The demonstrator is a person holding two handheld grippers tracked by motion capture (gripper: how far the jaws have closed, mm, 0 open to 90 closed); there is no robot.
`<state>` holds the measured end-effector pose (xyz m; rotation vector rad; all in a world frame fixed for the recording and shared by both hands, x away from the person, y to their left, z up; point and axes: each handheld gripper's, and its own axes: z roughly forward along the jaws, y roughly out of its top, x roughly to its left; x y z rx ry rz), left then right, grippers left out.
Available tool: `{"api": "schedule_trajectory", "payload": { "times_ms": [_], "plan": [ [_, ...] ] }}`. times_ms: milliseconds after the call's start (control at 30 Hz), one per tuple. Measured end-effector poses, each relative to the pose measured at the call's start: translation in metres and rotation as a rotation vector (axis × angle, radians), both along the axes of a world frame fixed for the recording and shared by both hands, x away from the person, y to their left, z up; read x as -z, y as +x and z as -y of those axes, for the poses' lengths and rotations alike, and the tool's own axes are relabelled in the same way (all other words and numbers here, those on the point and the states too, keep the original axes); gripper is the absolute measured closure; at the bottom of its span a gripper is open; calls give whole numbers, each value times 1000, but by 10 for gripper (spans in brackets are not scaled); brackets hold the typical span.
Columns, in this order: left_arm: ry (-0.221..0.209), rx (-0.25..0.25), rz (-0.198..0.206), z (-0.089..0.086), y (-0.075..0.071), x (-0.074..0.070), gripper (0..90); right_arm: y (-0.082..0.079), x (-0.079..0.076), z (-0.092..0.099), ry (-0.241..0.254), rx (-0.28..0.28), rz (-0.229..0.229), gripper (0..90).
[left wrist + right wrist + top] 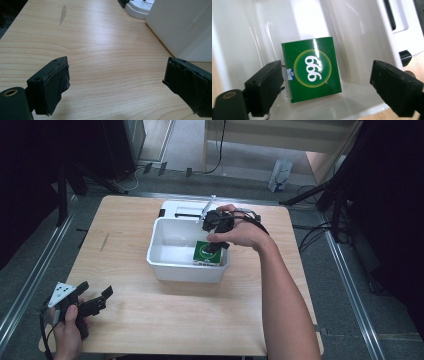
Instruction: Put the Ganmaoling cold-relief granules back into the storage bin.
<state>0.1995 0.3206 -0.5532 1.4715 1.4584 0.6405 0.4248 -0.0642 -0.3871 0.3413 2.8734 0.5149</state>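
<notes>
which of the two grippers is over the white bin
The right gripper, above the white bin with the green box below its open jaws. The left gripper sits near the table's front corner.

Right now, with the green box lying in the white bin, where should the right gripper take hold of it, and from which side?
Grip the green box across its two long side edges, coming straight down from above. It seems to lie flat on the floor of the white bin, printed face up, close to a wall, so a sideways approach looks blocked. The right gripper is open above it, roughly astride those edges.
</notes>
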Motion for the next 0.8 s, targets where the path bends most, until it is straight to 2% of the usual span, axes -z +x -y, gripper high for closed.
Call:
{"api": "schedule_trajectory", "payload": {
  "times_ms": [67,133,200,367,433,633,700,767,800],
  "plan": [
    [1,2,-2,0,0,0,66,-3,-5,6,45,28,-25,56],
    [-1,-1,-1,1,0,0,66,-3,-8,13,74,62,-30,34],
    [0,-2,-2,1,0,0,66,-4,-11,20,97,105,-17,22],
    [4,-2,-4,1,0,0,66,-5,-14,41,155,286,24,0],
    [5,-3,-6,1,0,0,66,-8,-14,51,201,360,40,0],
    [7,-4,-7,2,1,0,66,-16,-7,84,264,518,52,0],
    [8,-5,-7,2,1,0,66,-19,-4,96,282,585,78,0],
    [9,-6,-8,2,0,0,66,-22,0,105,286,596,117,0],
    [9,-6,-8,2,0,0,66,-23,2,110,298,610,119,0]
  ]
}}
